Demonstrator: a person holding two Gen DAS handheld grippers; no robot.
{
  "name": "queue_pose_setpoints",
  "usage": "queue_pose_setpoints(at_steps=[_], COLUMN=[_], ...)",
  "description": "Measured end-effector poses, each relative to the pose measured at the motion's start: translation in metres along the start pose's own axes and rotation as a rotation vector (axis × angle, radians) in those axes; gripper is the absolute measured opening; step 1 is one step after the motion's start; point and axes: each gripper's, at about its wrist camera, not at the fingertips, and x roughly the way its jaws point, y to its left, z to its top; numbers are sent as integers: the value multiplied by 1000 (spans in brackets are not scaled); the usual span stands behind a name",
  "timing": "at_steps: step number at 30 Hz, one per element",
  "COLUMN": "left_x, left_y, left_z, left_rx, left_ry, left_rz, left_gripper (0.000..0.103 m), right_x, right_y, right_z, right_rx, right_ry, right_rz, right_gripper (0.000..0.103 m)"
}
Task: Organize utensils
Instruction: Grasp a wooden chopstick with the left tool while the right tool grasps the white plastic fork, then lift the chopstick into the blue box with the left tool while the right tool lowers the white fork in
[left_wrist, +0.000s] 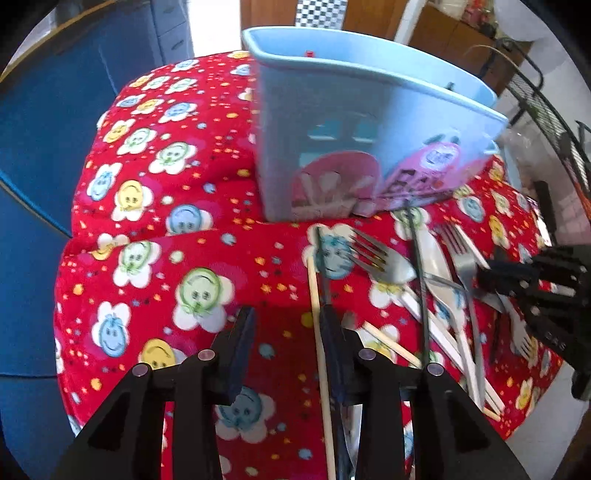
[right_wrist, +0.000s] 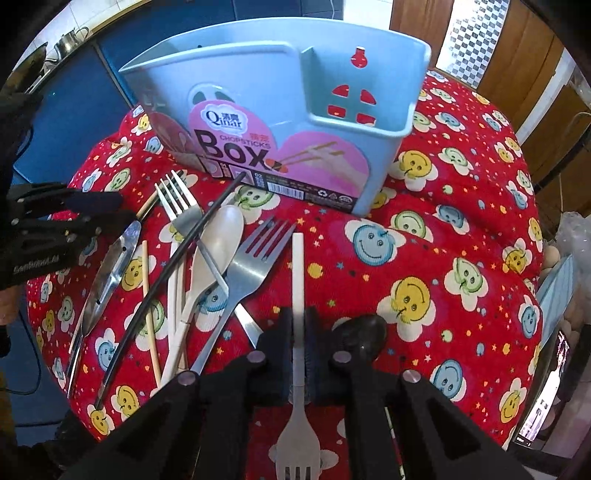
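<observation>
currently the right tool is clamped on the handle of a white plastic fork, tines toward the camera, handle tip pointing at the blue chopsticks box. the box stands on the red smiley-patterned cloth, well apart from the held fork. the left tool stands with its fingers spread and nothing between them; a wooden chopstick lies just beside its right finger.

risks from this state:
- the grip looks narrow and sits on a thin, smooth handle. the fork could pivot between the pads during the lift, and the handle tip could then strike the box rim rather than enter a compartment
- the box looks light and sits on soft, uneven cloth. a push from the fork at the rim could tip or slide it
- the loose pile of metal forks, a white spoon and a black chopstick overlaps heavily. a left-tool grasp there could catch two items at once or drag neighbours off the edge
- a black spoon lies just beside the right tool and could be knocked as the tool rises
</observation>
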Motion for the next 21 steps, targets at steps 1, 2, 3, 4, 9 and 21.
queue_pose_setpoints(at_steps=[1, 2, 3, 4, 9, 21], left_x=[1, 2, 1, 0, 0, -6], left_y=[3, 4, 5, 6, 3, -11], left_z=[1, 0, -1, -2, -7, -16], left_rx=[-5, -10, -12, -11, -5, -17], left_ry=[1, 4, 4, 3, 33, 52], left_rz=[0, -2, -1, 7, 13, -53], left_gripper=[38, 39, 39, 39, 35, 4], right_x=[0, 0, -1, -1, 0, 3], right_y=[0, 0, -1, -1, -1, 9], right_z=[1, 1, 0, 0, 1, 8], right_rx=[-1, -3, -5, -7, -5, -18], right_ry=[1, 0, -1, -2, 5, 10], right_rz=[1, -1, -2, -2, -3, -32], right_gripper=[8, 8, 8, 8, 8, 8])
